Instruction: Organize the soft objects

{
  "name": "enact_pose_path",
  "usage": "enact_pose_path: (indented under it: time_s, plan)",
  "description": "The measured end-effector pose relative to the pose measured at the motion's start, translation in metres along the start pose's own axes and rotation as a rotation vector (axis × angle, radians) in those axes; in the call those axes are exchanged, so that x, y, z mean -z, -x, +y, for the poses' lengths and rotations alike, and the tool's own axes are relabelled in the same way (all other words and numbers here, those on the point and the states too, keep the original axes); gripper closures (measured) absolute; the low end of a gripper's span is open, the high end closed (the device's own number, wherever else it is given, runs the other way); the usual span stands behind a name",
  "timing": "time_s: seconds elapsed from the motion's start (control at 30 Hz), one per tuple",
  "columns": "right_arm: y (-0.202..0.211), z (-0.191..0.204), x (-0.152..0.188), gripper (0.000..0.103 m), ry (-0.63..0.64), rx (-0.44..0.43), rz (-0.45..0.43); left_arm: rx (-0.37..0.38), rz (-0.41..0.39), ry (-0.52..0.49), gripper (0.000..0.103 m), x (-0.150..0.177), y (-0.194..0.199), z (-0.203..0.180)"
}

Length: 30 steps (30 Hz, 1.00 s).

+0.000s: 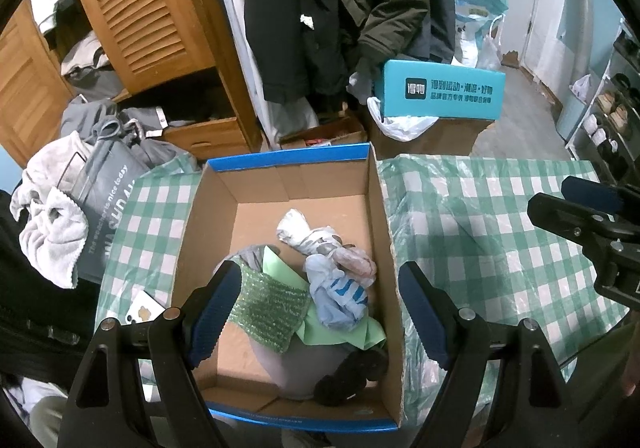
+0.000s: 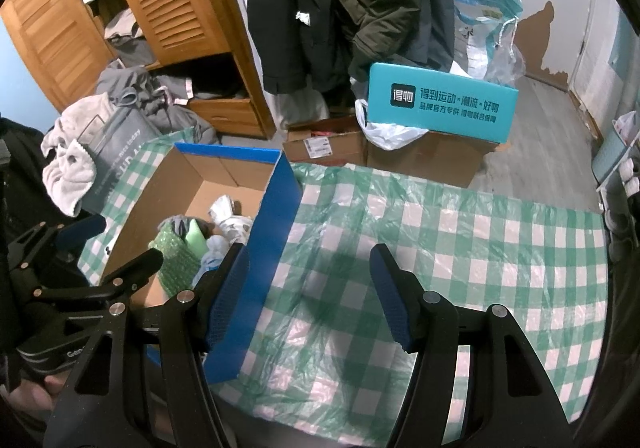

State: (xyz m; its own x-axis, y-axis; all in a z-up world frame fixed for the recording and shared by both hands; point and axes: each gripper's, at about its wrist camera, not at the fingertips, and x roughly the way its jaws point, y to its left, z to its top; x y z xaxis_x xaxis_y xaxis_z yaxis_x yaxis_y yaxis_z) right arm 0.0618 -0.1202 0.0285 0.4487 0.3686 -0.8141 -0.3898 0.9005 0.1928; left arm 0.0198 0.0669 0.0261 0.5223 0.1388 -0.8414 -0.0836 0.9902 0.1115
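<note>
Cardboard, blue-edged, the open box sits at the centre of the left wrist view and already holds the soft things: a green knitted cloth, a light green cloth, a grey garment, a crumpled plastic bag and a dark bundle. Left gripper hangs over them, fingers spread, gripping nothing. Right gripper hovers over the bare checked counter, fingers spread and empty. Sorting looks nearly done; next probably means finding any remaining soft item, perhaps outside these views.
</note>
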Motion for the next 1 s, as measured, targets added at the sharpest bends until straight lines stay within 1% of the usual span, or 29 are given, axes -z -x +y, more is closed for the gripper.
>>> enact_pose_path:
  time_s: [1.0]
  plan:
    - [0.0004, -0.0012, 0.0007, 0.041, 0.0, 0.001, 0.0, 0.0, 0.012, -0.002, 0.019, 0.0024, -0.0042, -0.0041]
